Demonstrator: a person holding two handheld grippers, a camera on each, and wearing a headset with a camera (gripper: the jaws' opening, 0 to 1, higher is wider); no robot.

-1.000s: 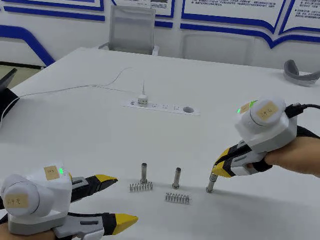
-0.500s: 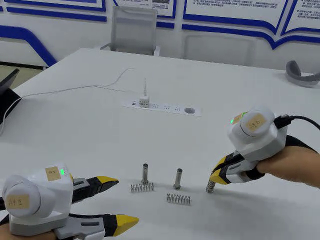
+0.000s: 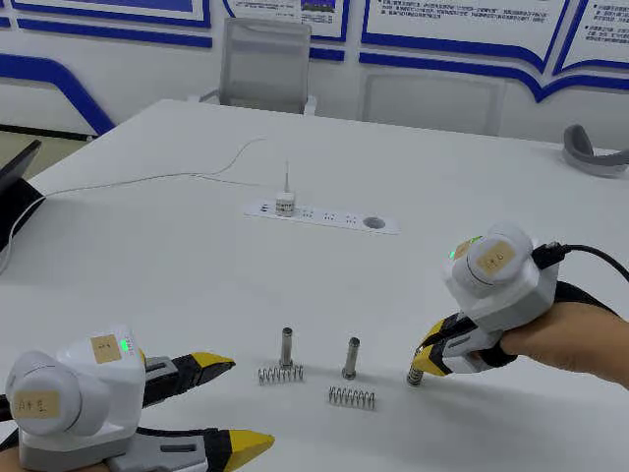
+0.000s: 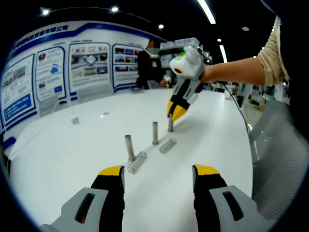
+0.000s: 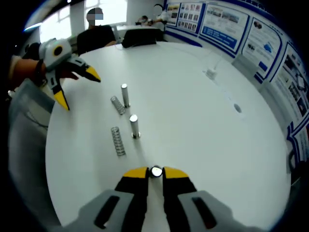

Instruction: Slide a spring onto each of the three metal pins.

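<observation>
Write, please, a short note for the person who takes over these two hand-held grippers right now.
Left hand-held gripper: open, empty, hovering low over the table near the person.
Right hand-held gripper: jaws closed around the right pin, where a first spring appears to be threaded on already.
Left pin and middle pin: upright, bare. One loose spring lies at the left pin's foot, the other loose spring in front of the middle pin.
Done: apparently one pin. Left: two springs, two pins.
</observation>
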